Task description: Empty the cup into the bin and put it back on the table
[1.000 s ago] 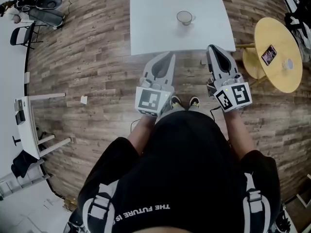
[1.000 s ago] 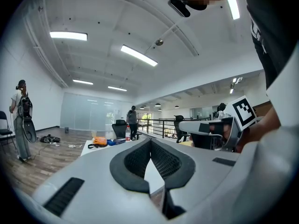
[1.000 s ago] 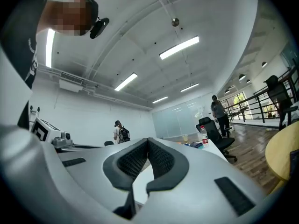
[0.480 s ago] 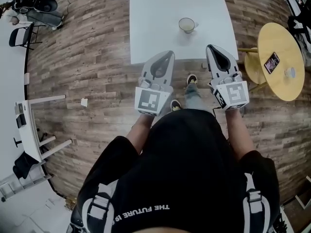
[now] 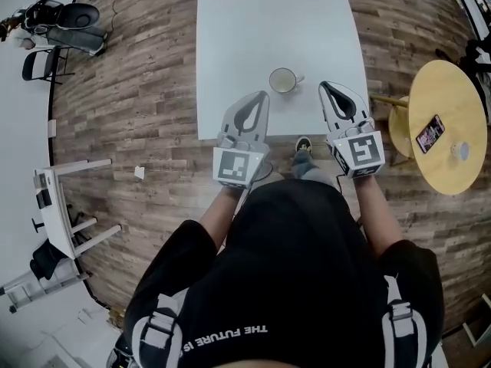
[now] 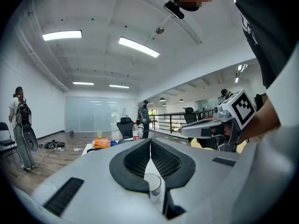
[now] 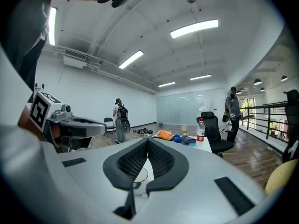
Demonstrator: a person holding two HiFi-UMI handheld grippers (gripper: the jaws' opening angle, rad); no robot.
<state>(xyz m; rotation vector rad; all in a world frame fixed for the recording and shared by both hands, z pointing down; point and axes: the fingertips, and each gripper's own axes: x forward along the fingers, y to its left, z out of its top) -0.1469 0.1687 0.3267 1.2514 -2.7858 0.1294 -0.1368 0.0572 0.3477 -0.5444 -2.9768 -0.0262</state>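
Observation:
A small pale cup (image 5: 283,80) with its handle to the right stands upright on the white table (image 5: 230,44), near the front edge. My left gripper (image 5: 263,96) is shut and empty, its tips just left of and nearer than the cup. My right gripper (image 5: 325,88) is shut and empty too, a little to the cup's right. In the left gripper view the jaws (image 6: 150,142) meet and the cup (image 6: 153,185) shows low behind them. The right gripper view shows its closed jaws (image 7: 148,142) with the cup (image 7: 138,175) just beyond.
A round yellow side table (image 5: 445,90) with a phone (image 5: 428,133) stands to the right. A white stand (image 5: 55,205) sits on the wood floor at left. Orange and blue things (image 7: 164,135) and a bottle (image 7: 200,128) lie at the table's far end. People stand in the background.
The person has stepped up to the table. Both grippers now reach over its front edge and flank the cup, which was well ahead of them before. Both stayed shut.

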